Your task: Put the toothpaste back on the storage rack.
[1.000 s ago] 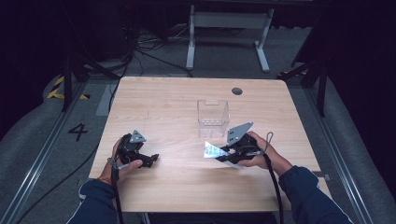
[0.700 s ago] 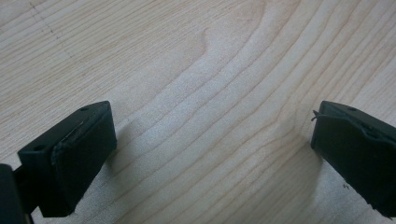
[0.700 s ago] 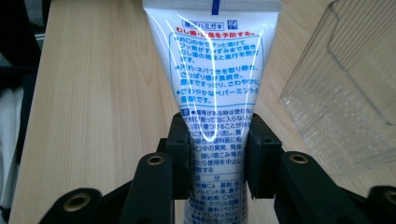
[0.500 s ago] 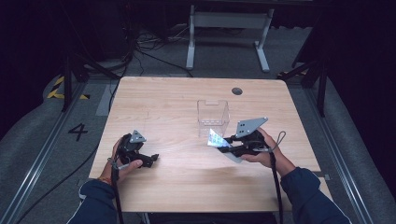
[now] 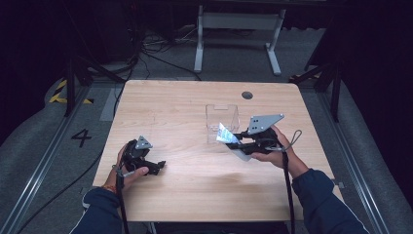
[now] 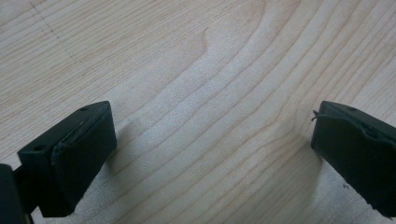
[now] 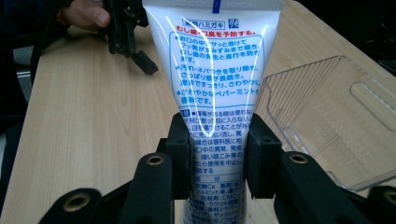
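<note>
right hand-held gripper (image 7: pixel 217 154): clamped on white toothpaste tube (image 7: pixel 217 79)
clear plastic bin (image 7: pixel 327 116): just right of the tube, on worktop (image 7: pixel 93 140)

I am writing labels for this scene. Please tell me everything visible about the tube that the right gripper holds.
The toothpaste tube is white glossy plastic, printed with blue and red Japanese text. It widens toward its flat crimped end, away from the camera. The right gripper is shut on its narrower part, holding it off the table beside the clear plastic bin.
</note>
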